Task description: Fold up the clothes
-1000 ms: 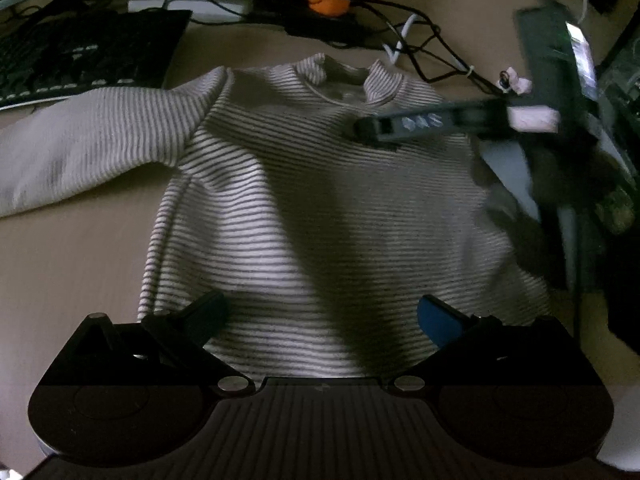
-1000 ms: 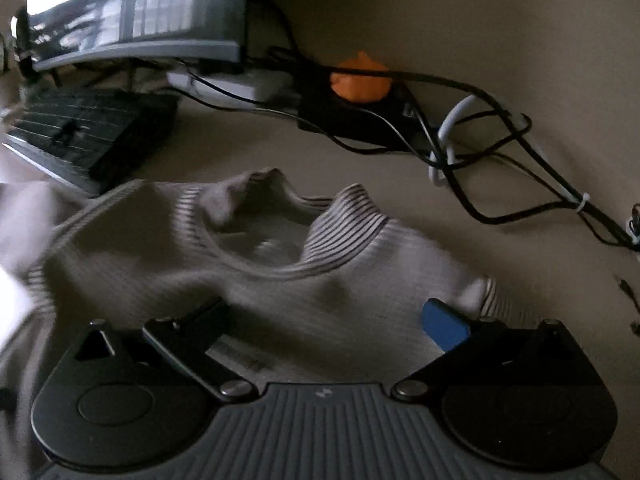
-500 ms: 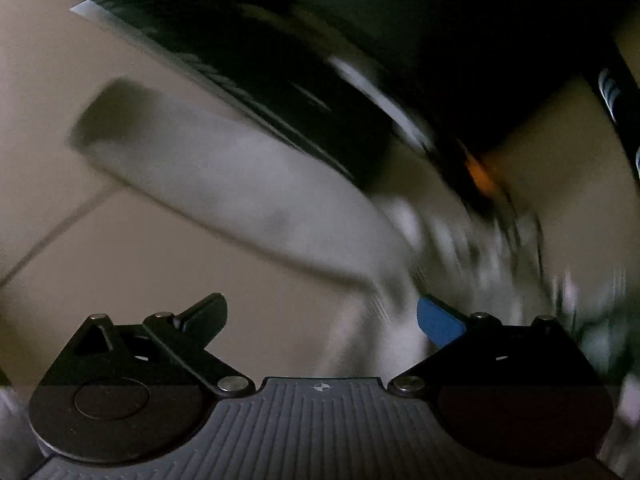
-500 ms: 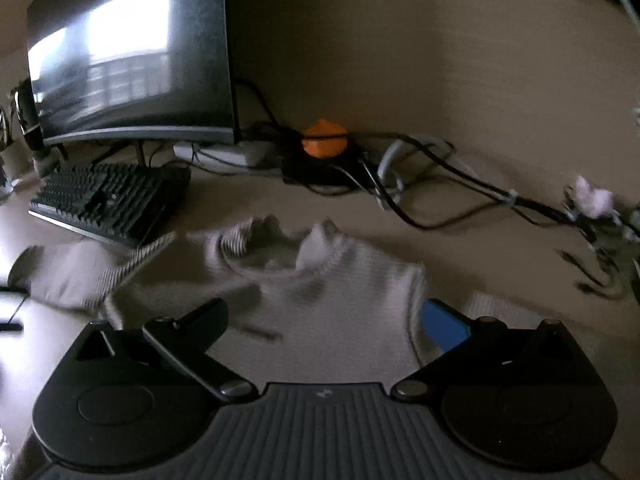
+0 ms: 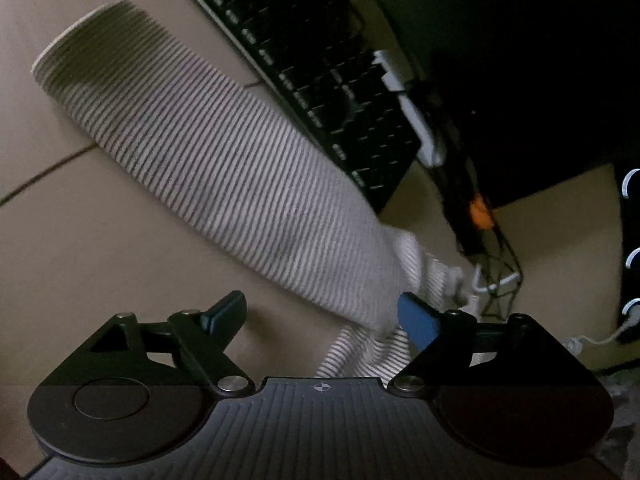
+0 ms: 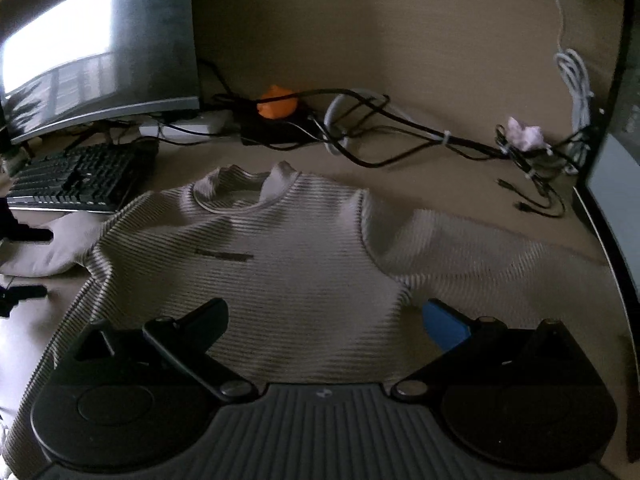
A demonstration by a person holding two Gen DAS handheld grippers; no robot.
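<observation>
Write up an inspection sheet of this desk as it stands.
Surface: tan desk top, dimly lit.
Job's things: striped long-sleeved knit top lying flat, collar away from the camera, both sleeves spread, unfolded.
Clutter: black keyboard, orange lump.
Grippers: left gripper jaws just been closing, open at the sleeve's shoulder end, not clamping; right gripper open over the top's body.
Cables: black tangle along the wall.
Surroundings: lit curved monitor.

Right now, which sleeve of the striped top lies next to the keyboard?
The sleeve ahead of the left gripper; the other sleeve runs toward the right desk edge.
</observation>
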